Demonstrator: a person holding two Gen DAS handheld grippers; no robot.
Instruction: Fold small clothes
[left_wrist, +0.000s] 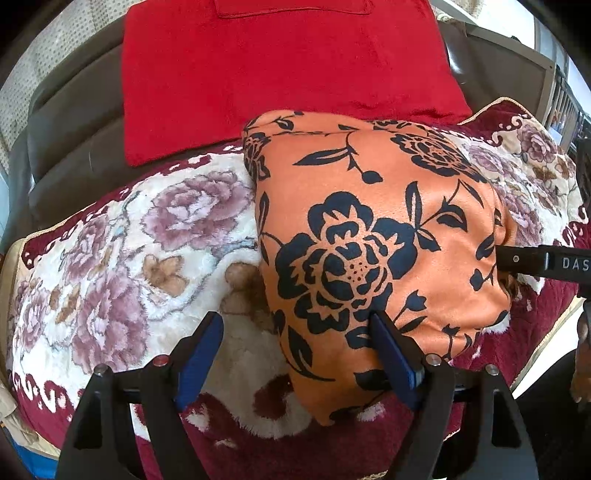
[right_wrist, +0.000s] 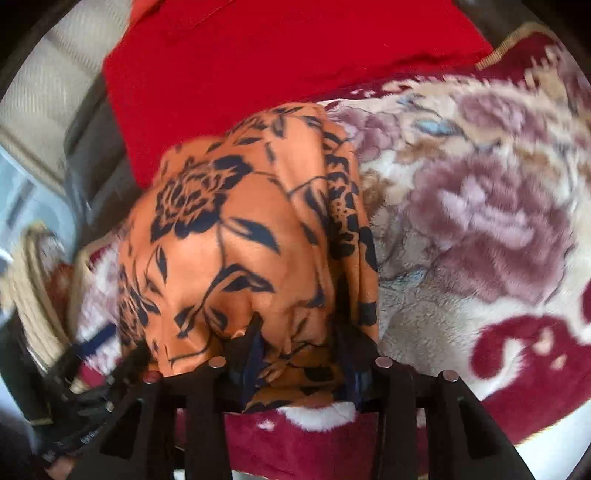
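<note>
Left hand-held gripper (left_wrist: 297, 334) spread wide, empty; right hand-held gripper (right_wrist: 301, 343) pinching orange floral cloth (left_wrist: 369, 229).

My left gripper (left_wrist: 295, 339) hangs low with its jaws spread wide apart. My right gripper (right_wrist: 301, 354) has its jaws pinched on cloth.

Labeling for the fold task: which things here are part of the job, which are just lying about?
In the job:
- orange floral garment
- left gripper, open, one finger resting on the garment
- right gripper, garment bunched between its fingers

Lying about:
- red cloth, flat behind the garment
- floral plush blanket underneath
- dark sofa
</note>
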